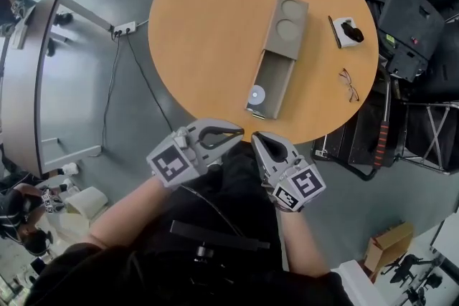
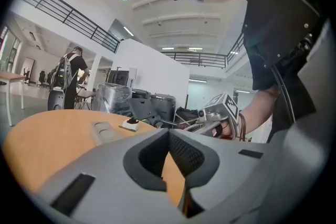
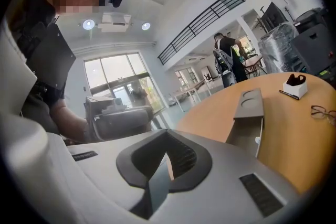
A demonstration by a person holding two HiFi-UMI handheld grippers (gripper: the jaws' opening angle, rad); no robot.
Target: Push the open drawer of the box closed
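Note:
On the round wooden table lies a long grey box with two round hollows in its lid. Its drawer is pulled out toward the table's near edge and has a small white disc inside. The box and its open drawer also show in the right gripper view. Both grippers hang just off the near edge, short of the drawer's front. My left gripper is shut and empty, with its tips meeting. Beside it, my right gripper is also shut on nothing.
A white holder with a black item and a dark pen lie right of the box. A pair of glasses lies near the table's right edge. Black cases stand beyond the table at right, and a power strip lies on the floor at left.

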